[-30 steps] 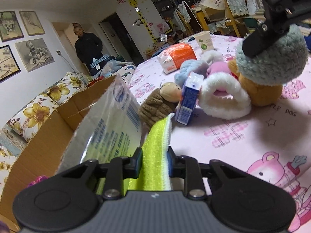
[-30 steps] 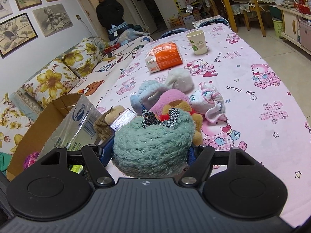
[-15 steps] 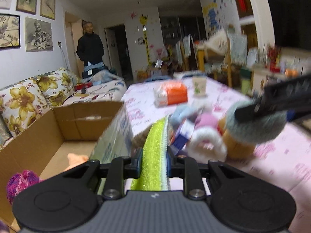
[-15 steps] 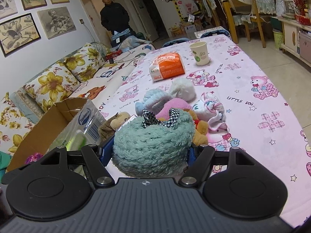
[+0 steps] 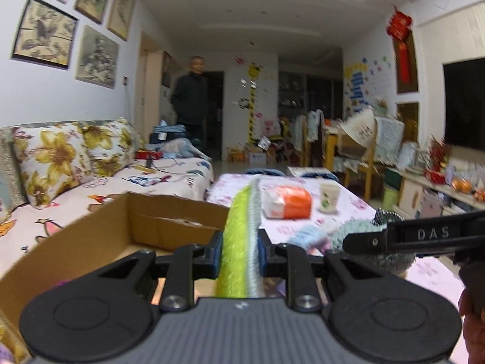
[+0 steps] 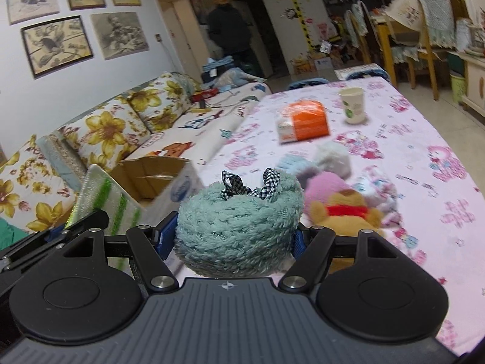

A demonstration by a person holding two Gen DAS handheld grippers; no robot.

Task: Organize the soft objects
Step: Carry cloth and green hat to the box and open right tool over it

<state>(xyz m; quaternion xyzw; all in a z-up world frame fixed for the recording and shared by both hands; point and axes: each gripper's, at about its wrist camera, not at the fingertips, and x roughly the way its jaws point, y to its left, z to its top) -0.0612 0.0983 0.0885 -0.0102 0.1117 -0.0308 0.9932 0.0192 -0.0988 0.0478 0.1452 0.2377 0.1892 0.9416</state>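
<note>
Lifted off the table, the green cloth (image 5: 239,236) stays clamped in the left gripper (image 5: 238,254).

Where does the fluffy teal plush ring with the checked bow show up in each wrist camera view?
Left wrist view: the fluffy teal plush ring sits at the right edge, partly hidden behind the right gripper that clamps it.
Right wrist view: bottom centre, gripped between the blue pads, bow on top.
Shared landmark: the orange and white packet on the pink tablecloth, beside the paper cup.

lime-green cloth (image 5: 238,242) – teal fuzzy hat (image 6: 239,221), checked bow (image 6: 250,185) – pink cartoon tablecloth (image 6: 424,139).
</note>
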